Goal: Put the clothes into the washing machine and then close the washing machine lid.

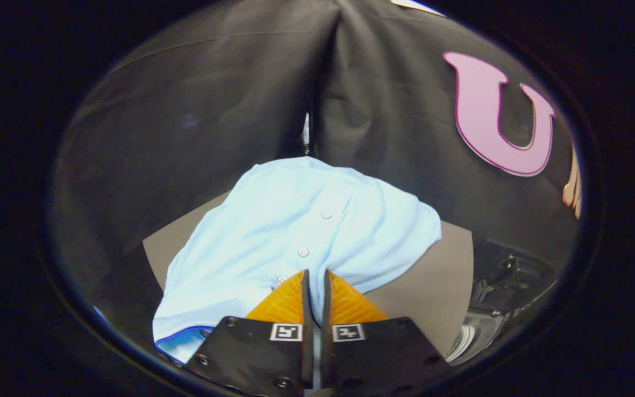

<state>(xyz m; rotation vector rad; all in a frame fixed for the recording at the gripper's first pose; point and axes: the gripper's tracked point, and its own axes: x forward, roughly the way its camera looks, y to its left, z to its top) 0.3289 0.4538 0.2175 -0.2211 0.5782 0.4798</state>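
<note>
The pale blue buttoned cotton shirt (295,237) lies crumpled on a grey-brown tabletop (433,281), not yet in the washer. The gripper (315,275) is nearly closed, a thin fold of shirt apparently pinched between its fingers. Farther right, a dark machine part (507,286) is cut off; its lid is hard to make out.

One light blue shirt (301,231), three white buttons visible on it, one grey board (433,281) beneath, one gripper (315,278), two fingers nearly together on the cloth

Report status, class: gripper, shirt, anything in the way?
Gripper fingers nearly closed, pinching a fold of the shirt. Shirt heaped on the table. Washing machine beside table, unobstructed.
</note>
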